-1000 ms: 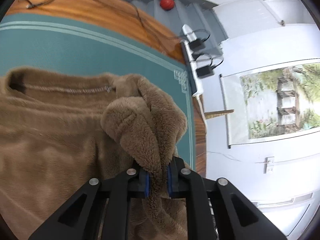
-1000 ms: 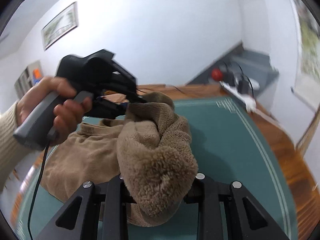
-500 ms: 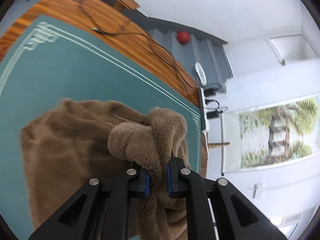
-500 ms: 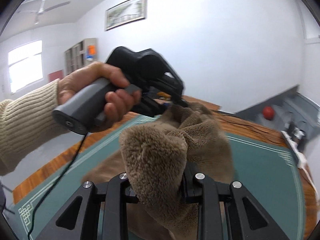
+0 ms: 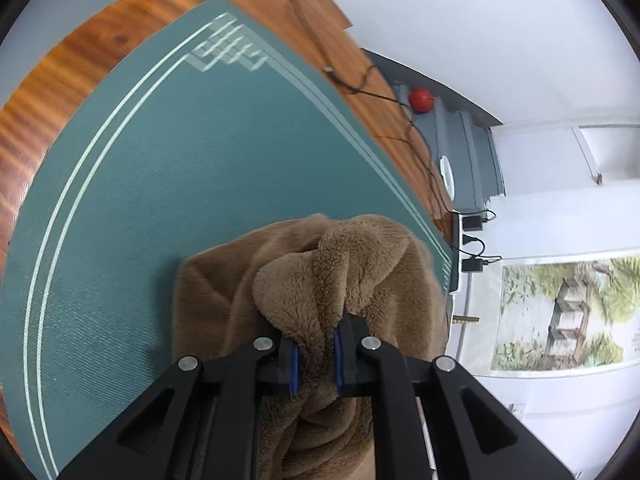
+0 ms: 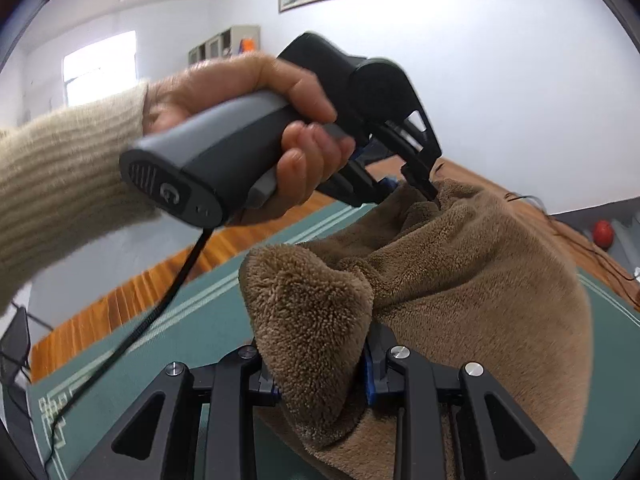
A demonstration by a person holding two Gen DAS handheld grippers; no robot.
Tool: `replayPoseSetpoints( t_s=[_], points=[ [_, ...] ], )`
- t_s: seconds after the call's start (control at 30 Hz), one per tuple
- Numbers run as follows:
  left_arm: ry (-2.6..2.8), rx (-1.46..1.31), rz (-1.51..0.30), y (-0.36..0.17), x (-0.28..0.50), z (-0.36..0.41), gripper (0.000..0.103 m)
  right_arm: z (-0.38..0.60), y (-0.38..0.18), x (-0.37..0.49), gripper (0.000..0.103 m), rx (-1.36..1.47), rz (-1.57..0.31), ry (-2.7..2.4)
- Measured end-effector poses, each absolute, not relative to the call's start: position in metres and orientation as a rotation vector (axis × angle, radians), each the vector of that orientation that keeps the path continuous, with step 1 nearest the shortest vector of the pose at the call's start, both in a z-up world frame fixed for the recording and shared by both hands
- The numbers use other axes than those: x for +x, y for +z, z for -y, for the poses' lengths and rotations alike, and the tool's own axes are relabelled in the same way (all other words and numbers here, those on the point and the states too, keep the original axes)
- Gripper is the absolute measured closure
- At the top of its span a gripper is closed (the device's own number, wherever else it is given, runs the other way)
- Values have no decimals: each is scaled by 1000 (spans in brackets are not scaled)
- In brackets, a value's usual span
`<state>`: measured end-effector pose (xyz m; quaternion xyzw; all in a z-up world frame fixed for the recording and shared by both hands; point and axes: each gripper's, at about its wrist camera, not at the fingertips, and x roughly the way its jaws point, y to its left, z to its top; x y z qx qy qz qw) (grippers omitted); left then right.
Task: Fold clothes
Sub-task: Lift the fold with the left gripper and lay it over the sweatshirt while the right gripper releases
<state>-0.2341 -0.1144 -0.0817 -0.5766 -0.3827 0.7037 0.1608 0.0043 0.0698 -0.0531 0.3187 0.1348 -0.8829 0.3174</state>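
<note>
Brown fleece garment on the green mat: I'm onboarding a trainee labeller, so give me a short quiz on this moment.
1. True or false: the left gripper is shut on the brown fleece garment.
2. What is between the right gripper's pads? A) a cable B) a fold of the garment C) nothing
3. Fill in: the red ball sits beyond the ____ table's far edge.

Key: 1 true; 2 B; 3 wooden
</note>
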Motion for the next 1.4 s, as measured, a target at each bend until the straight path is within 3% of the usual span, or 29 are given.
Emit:
replayPoseSetpoints(
  t_s=[0.2, 0.27, 0.3, 0.33, 0.4, 0.43, 0.47, 0.6, 0.77, 0.93, 1.13, 1.4],
  points=[
    [1959, -1633, 1170, -102, -227, 129, 85, -58, -75, 16, 71, 839, -443, -2289],
    [1936, -1634, 1197, -102, -225, 131, 83, -58, -77, 19, 60, 840, -447, -2263],
    [1947, -1641, 1185, -99, -223, 131, 82, -58, -76, 21, 46, 842, -443, -2237],
    [1957, -1648, 1172, -96, -221, 131, 78, -58, -76, 24, 40, 844, -445, -2215],
    [2017, -1655, 1122, -84, -217, 132, 61, -61, -68, 33, 39, 843, -454, -2193],
    [2062, -1655, 1088, -76, -214, 132, 47, -69, -60, 36, 39, 840, -413, -2185],
    [2106, -1655, 1052, -68, -211, 133, 43, -79, -51, 40, 39, 835, -361, -2175],
    [2250, -1614, 947, -32, -197, 134, 38, -137, -18, 48, 39, 813, -159, -2262],
    [2245, -1424, 840, 15, -160, 102, 26, -198, 9, 34, 39, 813, -76, -2475],
    [2149, -1464, 732, -7, -133, 53, 25, -202, -7, 16, 39, 884, -103, -2438],
    [2173, -1512, 807, -58, -130, 62, 26, -206, -52, 2, 39, 1045, -137, -2391],
    [2234, -1477, 729, -66, -125, 61, 30, -213, -72, -10, 38, 1092, -62, -2352]
  ],
)
